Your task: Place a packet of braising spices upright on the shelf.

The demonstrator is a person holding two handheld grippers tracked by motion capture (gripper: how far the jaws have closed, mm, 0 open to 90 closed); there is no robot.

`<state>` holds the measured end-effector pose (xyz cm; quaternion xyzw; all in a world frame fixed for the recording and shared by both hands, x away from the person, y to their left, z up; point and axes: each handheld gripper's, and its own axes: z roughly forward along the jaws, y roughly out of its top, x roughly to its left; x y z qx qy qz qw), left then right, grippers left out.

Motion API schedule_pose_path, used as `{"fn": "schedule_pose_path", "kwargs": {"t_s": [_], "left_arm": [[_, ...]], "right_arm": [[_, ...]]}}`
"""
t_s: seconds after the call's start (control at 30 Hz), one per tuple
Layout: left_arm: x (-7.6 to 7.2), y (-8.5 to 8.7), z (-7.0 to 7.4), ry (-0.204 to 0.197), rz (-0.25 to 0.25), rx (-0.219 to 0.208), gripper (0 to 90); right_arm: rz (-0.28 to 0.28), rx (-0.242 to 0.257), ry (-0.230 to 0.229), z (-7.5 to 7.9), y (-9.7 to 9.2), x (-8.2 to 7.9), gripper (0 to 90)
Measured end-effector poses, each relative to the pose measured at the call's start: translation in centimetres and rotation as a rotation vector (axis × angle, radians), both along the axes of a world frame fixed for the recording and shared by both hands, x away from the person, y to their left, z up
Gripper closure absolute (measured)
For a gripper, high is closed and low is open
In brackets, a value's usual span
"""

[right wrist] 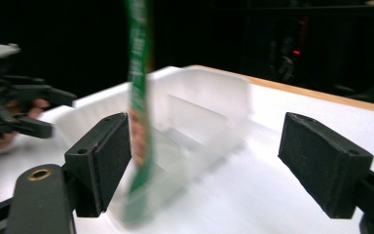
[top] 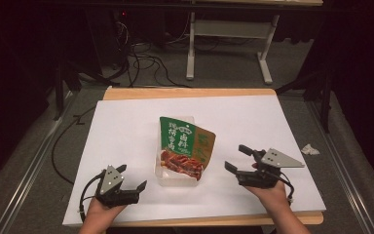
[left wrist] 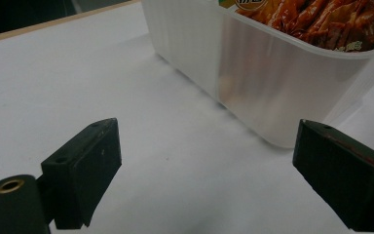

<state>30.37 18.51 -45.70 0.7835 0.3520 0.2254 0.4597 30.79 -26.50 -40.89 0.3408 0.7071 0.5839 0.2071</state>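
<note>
Right gripper [top: 238,158] released, jaws wide apart with nothing between them, hovering just right of the tub [top: 175,178] at mid-worktop [top: 126,126]. Seen from the right gripper view, tub [right wrist: 199,107] straight ahead and slightly left, the pouch [right wrist: 139,87] edge-on and blurred, standing up out of it near the left jaw. Left gripper [top: 132,179] likewise released and empty, low at the near left, jaws aimed at the tub's near corner [left wrist: 253,92]; gap of bare worktop between. Both grippers near the tub, one on each side; right one looks a shade closer to the pouch. Tub's long axis running away from the person, near end to far end. Inside: one green-and-brown pouch [top: 187,146] with red food pictured on it, propped aslant, top edge overhanging the far rim, lower end down at the near end. Nothing else visible in the tub.
</note>
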Motion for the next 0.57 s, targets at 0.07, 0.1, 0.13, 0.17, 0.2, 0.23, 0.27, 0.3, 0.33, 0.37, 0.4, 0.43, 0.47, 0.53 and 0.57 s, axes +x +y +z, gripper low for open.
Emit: {"fn": "schedule_pose_path", "kwargs": {"t_s": [0.07,0.1,0.13,0.17,0.2,0.23,0.27,0.3,0.33,0.37,0.4,0.43,0.47,0.53,0.57], "left_arm": [[0.0,0.0,0.0,0.000,0.002,0.001,10.8],[0.0,0.1,0.0,0.000,0.005,0.000,10.8],[0.0,0.1,0.0,0.000,0.005,0.000,10.8],[0.0,0.1,0.0,0.000,0.008,-0.001,10.8],[-0.1,0.1,0.0,-0.010,0.014,-0.001,10.9],[-0.1,0.1,0.0,-0.010,0.014,-0.001,10.9],[-0.1,0.1,0.1,-0.013,0.017,-0.005,11.0],[-0.1,0.2,0.1,-0.010,0.017,-0.012,11.0],[-0.1,0.2,0.1,-0.008,0.015,-0.009,11.0],[0.0,0.1,0.0,-0.006,0.014,-0.007,11.0],[0.1,0.0,-0.1,-0.002,0.011,-0.002,11.0],[0.1,-0.1,-0.1,0.002,0.008,0.000,11.0],[0.2,-0.2,-0.2,0.003,0.006,0.004,11.0],[0.2,-0.3,-0.1,0.000,0.003,0.008,11.0],[0.2,-0.3,-0.1,-0.003,0.002,0.009,11.0]], "right_arm": [[-0.037,-0.004,0.006,-0.3,-1.8,-0.1,20.0],[-0.056,-0.010,0.013,-0.5,-2.7,-0.2,20.3],[-0.073,-0.017,0.024,-0.7,-3.5,-0.2,20.8],[-0.099,-0.029,0.027,-1.1,-4.7,-0.4,20.9],[-0.116,-0.039,0.033,-1.3,-5.3,-0.5,20.8],[-0.140,-0.054,0.037,-1.6,-6.1,-0.6,20.7],[-0.162,-0.065,0.040,-1.8,-6.9,-0.7,20.4],[-0.184,-0.068,0.046,-2.0,-7.7,-0.8,19.9],[-0.204,-0.068,0.053,-2.2,-8.4,-0.8,19.7],[-0.226,-0.060,0.065,-2.5,-9.0,-0.7,19.8],[-0.241,-0.048,0.075,-2.7,-9.5,-0.5,20.0],[-0.257,-0.029,0.091,-3.0,-9.9,-0.2,20.1],[-0.266,-0.015,0.110,-3.2,-10.1,0.0,20.1],[-0.277,-0.028,0.118,-3.5,-10.2,0.3,22.0],[-0.275,-0.025,0.121,-3.5,-10.1,0.4,22.9]]}}
